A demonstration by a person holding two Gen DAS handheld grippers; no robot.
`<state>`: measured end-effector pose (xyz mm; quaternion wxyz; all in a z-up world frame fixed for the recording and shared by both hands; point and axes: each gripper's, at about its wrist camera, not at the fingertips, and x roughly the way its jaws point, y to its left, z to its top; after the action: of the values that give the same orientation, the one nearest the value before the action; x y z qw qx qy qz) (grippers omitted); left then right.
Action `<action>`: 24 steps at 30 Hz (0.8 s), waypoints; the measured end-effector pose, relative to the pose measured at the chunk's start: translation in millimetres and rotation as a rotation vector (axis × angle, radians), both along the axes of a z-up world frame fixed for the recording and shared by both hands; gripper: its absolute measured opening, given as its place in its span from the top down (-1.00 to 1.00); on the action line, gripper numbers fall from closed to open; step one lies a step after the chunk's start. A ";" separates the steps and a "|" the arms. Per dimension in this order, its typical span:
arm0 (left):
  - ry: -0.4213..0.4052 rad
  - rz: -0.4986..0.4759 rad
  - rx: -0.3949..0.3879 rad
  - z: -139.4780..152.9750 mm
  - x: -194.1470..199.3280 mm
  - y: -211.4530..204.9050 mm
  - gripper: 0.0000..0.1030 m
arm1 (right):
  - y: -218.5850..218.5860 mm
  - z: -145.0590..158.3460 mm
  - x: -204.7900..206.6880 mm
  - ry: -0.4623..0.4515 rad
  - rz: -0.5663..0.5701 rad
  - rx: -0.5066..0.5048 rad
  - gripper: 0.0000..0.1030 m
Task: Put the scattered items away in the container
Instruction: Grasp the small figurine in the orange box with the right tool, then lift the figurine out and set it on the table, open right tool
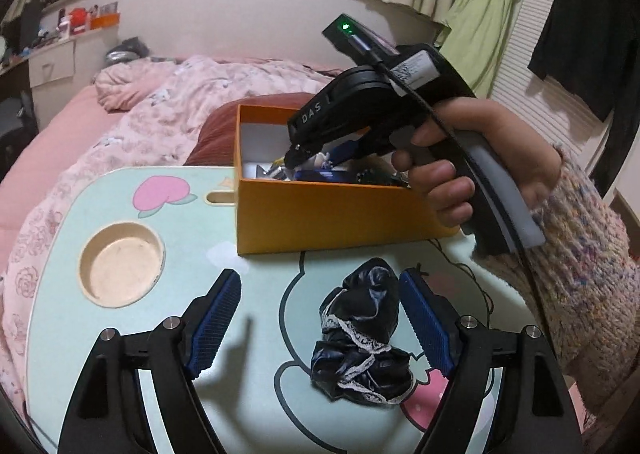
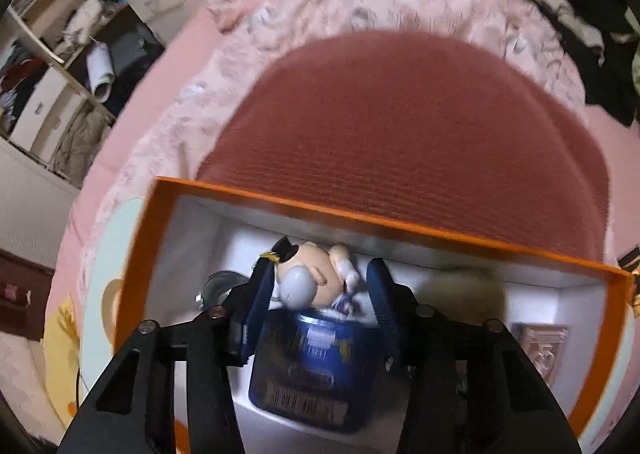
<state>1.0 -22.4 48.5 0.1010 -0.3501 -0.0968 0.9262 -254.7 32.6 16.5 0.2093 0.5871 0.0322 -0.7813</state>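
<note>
A crumpled black satin cloth with white lace trim (image 1: 360, 330) lies on the pale green lap table (image 1: 192, 222). My left gripper (image 1: 320, 278) hangs open around it, and the cloth sits close to the right blue pad (image 1: 426, 322) without touching the left one. Behind it stands the orange box (image 1: 320, 214). My right gripper (image 1: 294, 156) points steeply down into that box (image 2: 360, 219) and is shut on a small doll figure (image 2: 308, 278) with a pale head. The figure hangs just above a blue packet (image 2: 312, 374) lying in the box.
A hand (image 1: 460, 174) in a speckled knit sleeve holds the right gripper. The table has a round cup recess (image 1: 122, 264) at the left. A dark red cushion (image 2: 400, 114) and pink bedding (image 1: 180, 102) lie behind the box. Other small items rest inside the box.
</note>
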 end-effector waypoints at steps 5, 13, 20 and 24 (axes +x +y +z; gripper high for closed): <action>0.019 -0.001 0.001 3.6 1.0 -6.4 -0.57 | 2.4 4.7 5.2 0.010 0.016 -0.006 0.20; 0.044 0.057 -0.019 12.1 6.7 -22.8 -0.57 | 46.6 68.6 63.2 0.290 0.003 -0.260 0.20; 0.014 0.101 0.015 11.1 6.8 -37.3 -0.57 | 92.2 94.1 131.4 0.390 0.009 -0.396 0.20; -0.021 0.096 0.022 9.6 3.9 -40.4 -0.57 | 96.5 70.2 153.0 0.326 0.004 -0.352 0.20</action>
<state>5.0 -62.8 58.1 0.0593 -0.3537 -0.1247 0.9251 -101.7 129.1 86.7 0.3020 0.4074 -0.0701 -0.8590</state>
